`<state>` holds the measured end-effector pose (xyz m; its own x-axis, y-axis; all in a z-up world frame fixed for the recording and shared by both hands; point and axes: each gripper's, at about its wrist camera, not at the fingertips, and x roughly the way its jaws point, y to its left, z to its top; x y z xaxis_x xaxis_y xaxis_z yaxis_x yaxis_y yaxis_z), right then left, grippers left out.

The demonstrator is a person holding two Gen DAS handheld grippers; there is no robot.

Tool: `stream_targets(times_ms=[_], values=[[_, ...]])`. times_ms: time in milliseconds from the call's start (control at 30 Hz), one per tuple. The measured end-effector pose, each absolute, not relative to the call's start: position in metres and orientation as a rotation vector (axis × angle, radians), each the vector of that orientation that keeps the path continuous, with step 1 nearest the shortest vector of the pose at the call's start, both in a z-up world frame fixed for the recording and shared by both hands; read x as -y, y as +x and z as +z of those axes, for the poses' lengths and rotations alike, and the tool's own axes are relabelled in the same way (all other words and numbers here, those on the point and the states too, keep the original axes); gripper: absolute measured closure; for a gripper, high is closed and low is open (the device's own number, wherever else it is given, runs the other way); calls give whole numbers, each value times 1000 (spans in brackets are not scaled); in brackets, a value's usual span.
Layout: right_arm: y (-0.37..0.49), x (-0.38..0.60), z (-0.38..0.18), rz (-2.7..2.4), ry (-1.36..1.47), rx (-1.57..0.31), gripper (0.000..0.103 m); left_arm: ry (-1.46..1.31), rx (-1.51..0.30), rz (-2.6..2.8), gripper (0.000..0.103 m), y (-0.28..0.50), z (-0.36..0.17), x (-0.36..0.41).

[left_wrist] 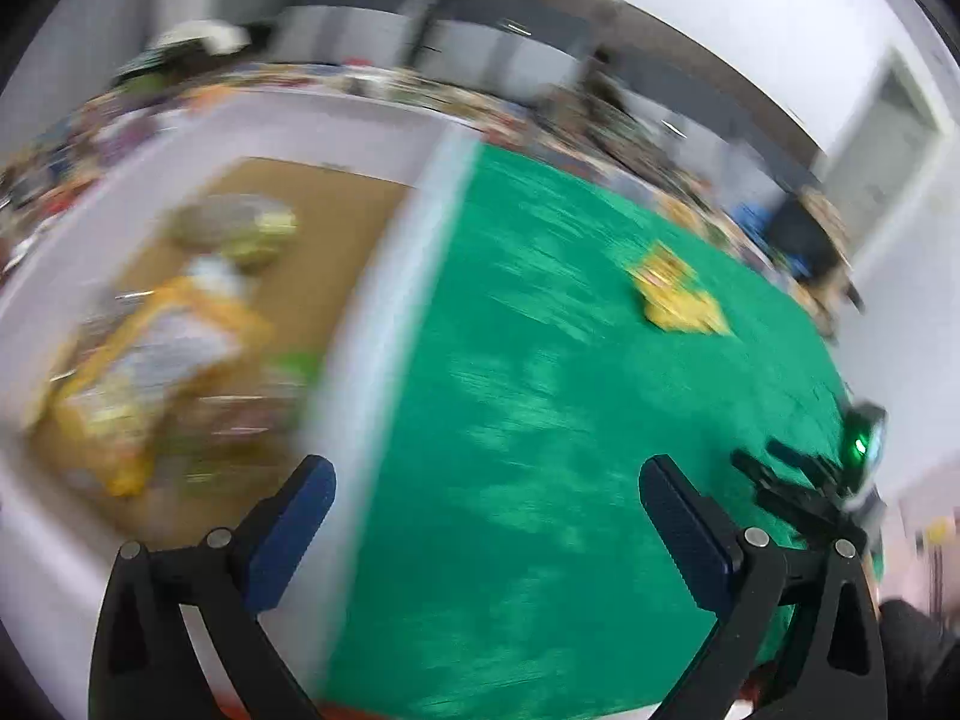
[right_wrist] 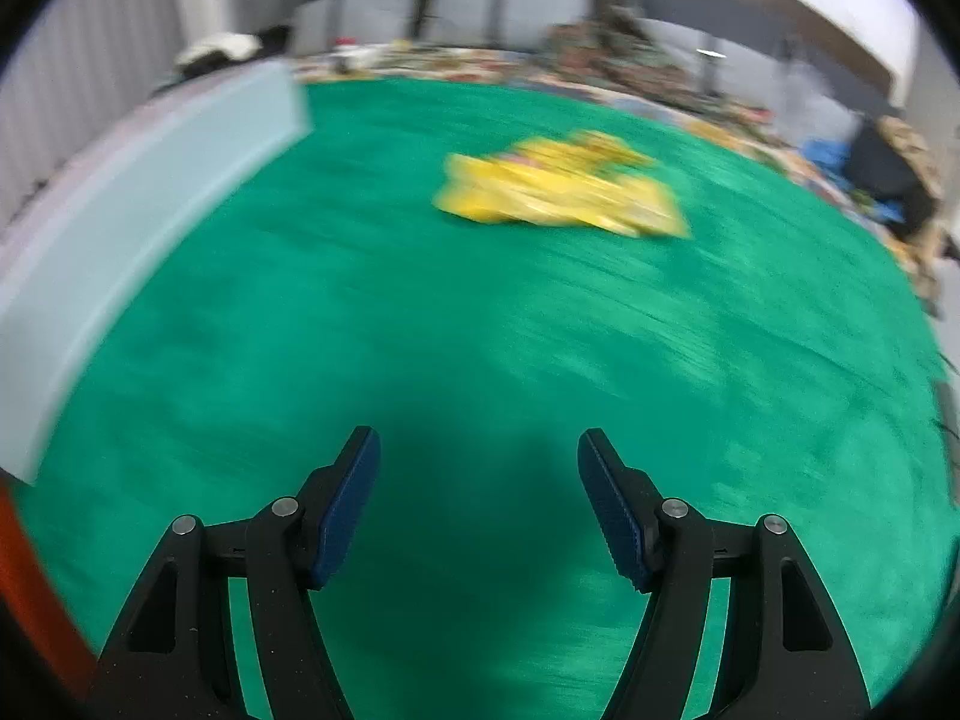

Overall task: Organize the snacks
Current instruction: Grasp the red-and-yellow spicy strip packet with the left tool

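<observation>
yellow snack packet (right_wrist: 561, 195): flat, long axis across right view | both hand-held grippers wide, empty

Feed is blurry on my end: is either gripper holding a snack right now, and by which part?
Nothing is held. The left gripper and right gripper both stand open over the green cloth; the yellow snack packet lies untouched ahead.

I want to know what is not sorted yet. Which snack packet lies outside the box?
The yellow packet, alone on the green cloth. The other packets, blurred, lie together inside the white-walled box at the cloth's edge.
</observation>
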<state>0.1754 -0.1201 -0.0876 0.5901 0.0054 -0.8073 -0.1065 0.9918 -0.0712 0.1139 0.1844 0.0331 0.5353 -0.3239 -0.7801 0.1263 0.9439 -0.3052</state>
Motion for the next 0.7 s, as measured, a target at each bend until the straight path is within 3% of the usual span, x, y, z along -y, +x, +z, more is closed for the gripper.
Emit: stream_targets(times_ms=[200,267,467,700], values=[[166,186,-97,-59,-62,-920,31,-75,-1051,-412,2,145,-6,-78],[160,202,-105,-64,-25,-913,25,-32,-1085,-438,2,155,-20,-50],[157,215,-111,-67,15,-902,18,78,-1115,-471,2,173,-36,-13],[159,216,-115,-67,17,-905,16,200,-1072,-478,2,232,-21,8]])
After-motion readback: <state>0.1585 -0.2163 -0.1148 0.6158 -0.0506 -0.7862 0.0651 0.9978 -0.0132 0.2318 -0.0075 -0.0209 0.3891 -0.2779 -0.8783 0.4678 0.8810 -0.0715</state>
